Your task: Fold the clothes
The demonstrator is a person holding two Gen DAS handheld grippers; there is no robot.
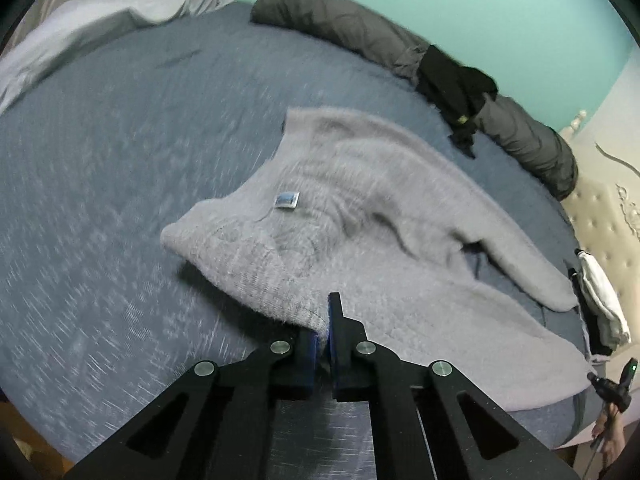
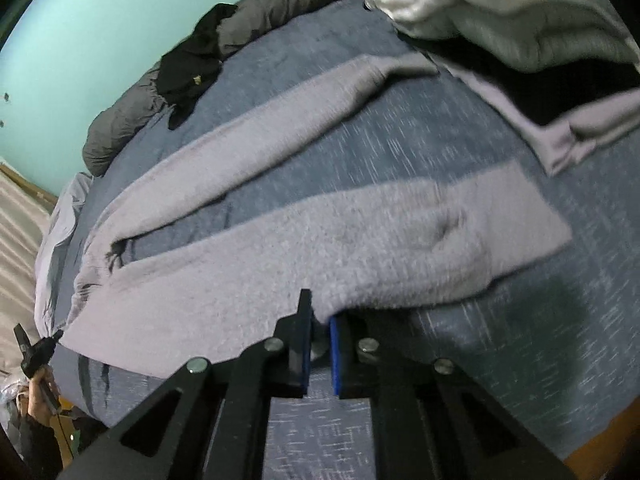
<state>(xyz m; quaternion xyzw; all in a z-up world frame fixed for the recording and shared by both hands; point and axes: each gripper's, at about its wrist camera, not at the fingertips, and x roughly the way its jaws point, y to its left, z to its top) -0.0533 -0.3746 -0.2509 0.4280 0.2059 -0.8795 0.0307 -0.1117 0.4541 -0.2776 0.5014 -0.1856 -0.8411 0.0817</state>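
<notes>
Left wrist view: the left tongs (image 1: 324, 320) are pressed together on the near edge of a grey knitted sweater (image 1: 360, 200), a fold of knit pinched between the blue pads. The sweater lies spread on the blue bed (image 1: 100, 140), label (image 1: 287, 200) facing up, one sleeve reaching right. A dark grey rolled duvet (image 1: 340, 20) runs along the far edge against the teal wall (image 1: 440, 0), with a black garment (image 1: 456, 84) draped over it. Right wrist view: the right tongs (image 2: 318, 312) likewise pinch the sweater's (image 2: 320, 240) near edge, lifting it slightly. A pile of pale clothes (image 2: 500, 12) sits at the upper right. The picture is motion-blurred.
</notes>
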